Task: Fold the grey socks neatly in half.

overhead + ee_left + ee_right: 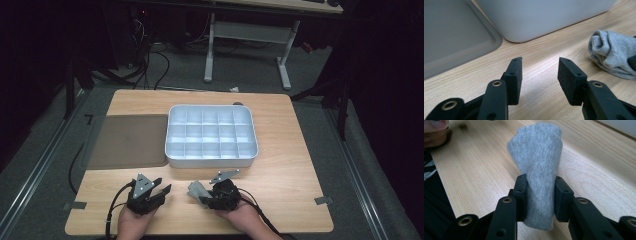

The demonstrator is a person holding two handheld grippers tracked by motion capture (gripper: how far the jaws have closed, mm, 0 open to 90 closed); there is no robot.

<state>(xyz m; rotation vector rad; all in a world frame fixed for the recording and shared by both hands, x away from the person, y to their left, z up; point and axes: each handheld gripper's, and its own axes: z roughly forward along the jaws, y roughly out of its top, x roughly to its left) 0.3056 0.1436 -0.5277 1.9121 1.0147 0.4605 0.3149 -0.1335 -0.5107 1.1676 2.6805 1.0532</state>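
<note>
1. Right gripper view: your right claw (540, 195) pinches the grey sock (537, 170) at mid-frame.
2. Your left claw (540, 80) gapes empty above the worktop (544, 50); the sock lies at right.

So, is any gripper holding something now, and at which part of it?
The right gripper holds the grey sock, rolled up, with its jaws pressed on both sides of the lower part. The left gripper holds nothing.
</note>
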